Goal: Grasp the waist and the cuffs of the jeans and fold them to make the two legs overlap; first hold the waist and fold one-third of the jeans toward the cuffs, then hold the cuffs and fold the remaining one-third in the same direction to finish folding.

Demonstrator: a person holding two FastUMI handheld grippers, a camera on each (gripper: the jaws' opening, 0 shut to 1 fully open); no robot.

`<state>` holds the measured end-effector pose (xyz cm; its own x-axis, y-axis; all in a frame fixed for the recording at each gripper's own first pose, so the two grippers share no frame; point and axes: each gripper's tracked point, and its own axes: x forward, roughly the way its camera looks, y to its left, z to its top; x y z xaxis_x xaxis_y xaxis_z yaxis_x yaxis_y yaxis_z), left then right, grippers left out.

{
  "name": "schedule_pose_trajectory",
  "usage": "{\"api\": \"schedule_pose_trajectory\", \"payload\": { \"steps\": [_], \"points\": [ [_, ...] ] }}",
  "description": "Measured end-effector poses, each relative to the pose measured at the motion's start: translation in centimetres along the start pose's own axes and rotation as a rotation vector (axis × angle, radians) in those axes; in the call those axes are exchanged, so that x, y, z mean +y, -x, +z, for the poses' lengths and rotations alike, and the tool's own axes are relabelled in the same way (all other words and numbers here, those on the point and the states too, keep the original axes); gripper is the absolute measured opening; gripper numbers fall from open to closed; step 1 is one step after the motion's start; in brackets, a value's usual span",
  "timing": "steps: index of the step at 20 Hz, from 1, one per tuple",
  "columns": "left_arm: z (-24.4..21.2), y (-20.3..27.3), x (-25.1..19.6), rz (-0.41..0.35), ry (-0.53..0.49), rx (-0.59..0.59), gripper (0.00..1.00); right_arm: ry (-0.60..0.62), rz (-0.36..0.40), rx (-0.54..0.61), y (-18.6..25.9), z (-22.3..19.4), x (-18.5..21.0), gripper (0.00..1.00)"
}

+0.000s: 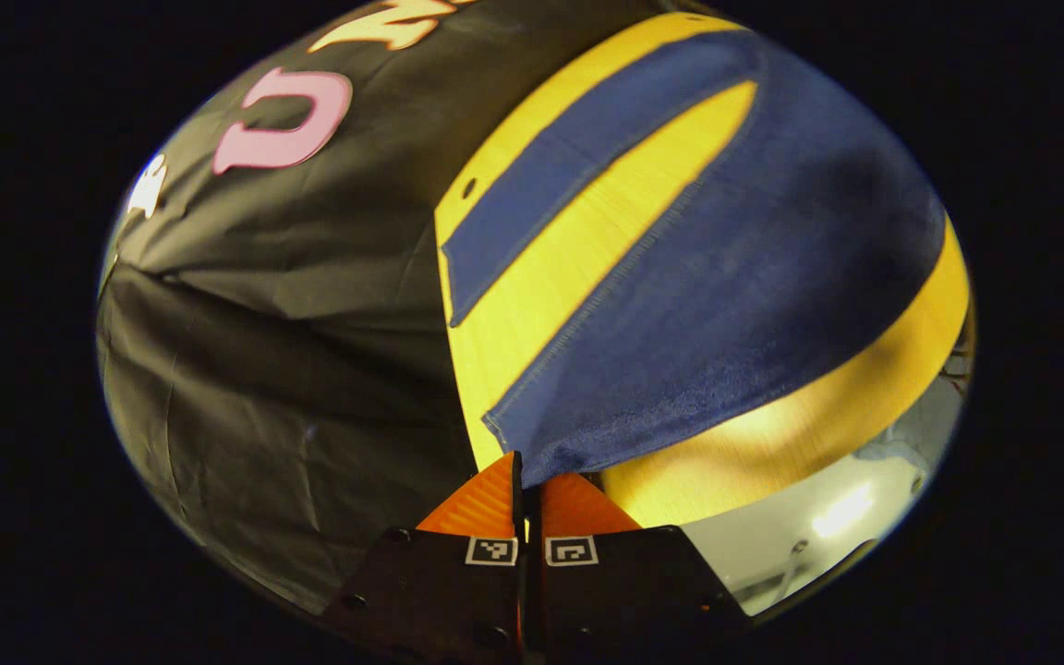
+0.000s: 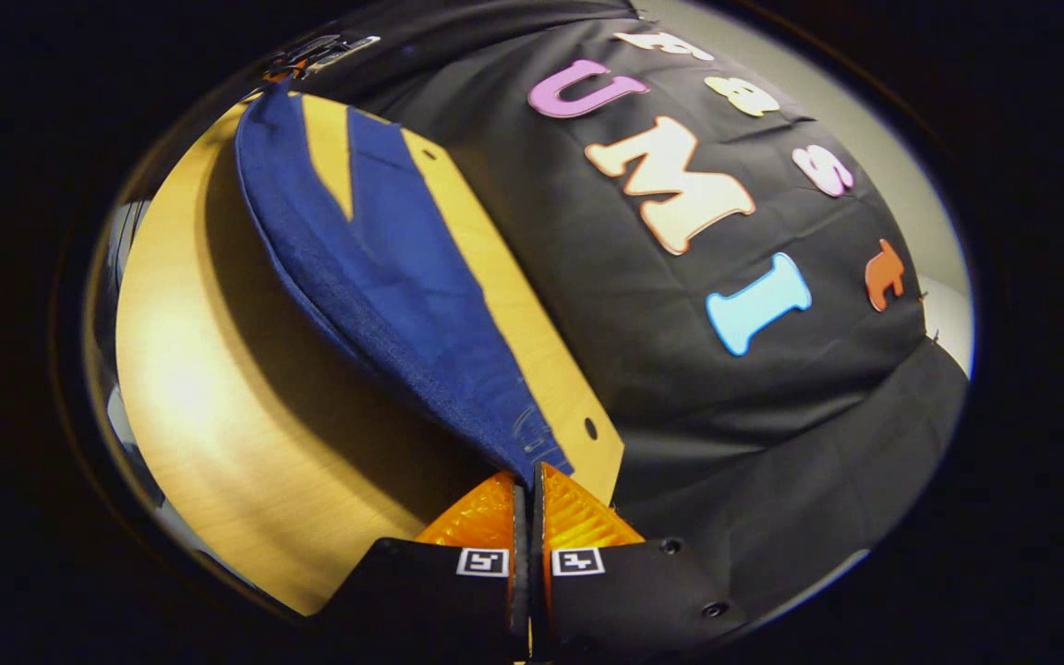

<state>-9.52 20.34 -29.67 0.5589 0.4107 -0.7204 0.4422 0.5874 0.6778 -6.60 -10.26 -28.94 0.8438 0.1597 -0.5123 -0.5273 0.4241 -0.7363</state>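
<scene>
Grip is confirmed on both sides. The left gripper (image 1: 525, 480) has its orange fingers (image 1: 481, 503) drawn together on a corner of the jeans (image 1: 735, 277), at what looks like a hemmed edge. The right gripper (image 2: 525, 485) is likewise pinched narrow on another corner of the same garment. From each grip the blue denim rises clear of the wooden worktop (image 1: 550, 305) and throws a shadow on it, most plainly in the right gripper view. Farther out, the two legs lie apart on the worktop, bare wood showing between them. Whether the held corners belong to waist or cuffs cannot be told.

Judgement: the first step is in hand, bringing one leg over the other; the thirds folds are not yet begun. The next move calls for both grippers to travel together, keeping the lifted edge taut, and to lay seam on seam before release.
</scene>
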Motion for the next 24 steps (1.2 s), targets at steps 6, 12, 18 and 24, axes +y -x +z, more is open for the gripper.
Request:
{"api": "schedule_pose_trajectory", "payload": {
  "steps": [6,12,18,24],
  "points": [
    [3.9,-0.8,2.9,-0.032,0.064,-0.048,0.0,-0.014,-0.052,0.049,-2.6,1.8,-2.5,0.03],
    [9.3,-6.1,5.4,-0.164,0.145,-0.061,0.0,-0.048,-0.083,0.129,-7.1,3.6,-4.3,0.03],
    [15.7,-11.7,7.7,-0.204,0.051,-0.063,0.0,-0.097,-0.08,0.209,-13.0,4.0,-4.9,0.03],
    [19.0,-18.5,6.3,-0.354,0.004,0.016,0.0,-0.149,-0.038,0.292,-18.4,3.4,-3.6,0.04]
  ]
}}
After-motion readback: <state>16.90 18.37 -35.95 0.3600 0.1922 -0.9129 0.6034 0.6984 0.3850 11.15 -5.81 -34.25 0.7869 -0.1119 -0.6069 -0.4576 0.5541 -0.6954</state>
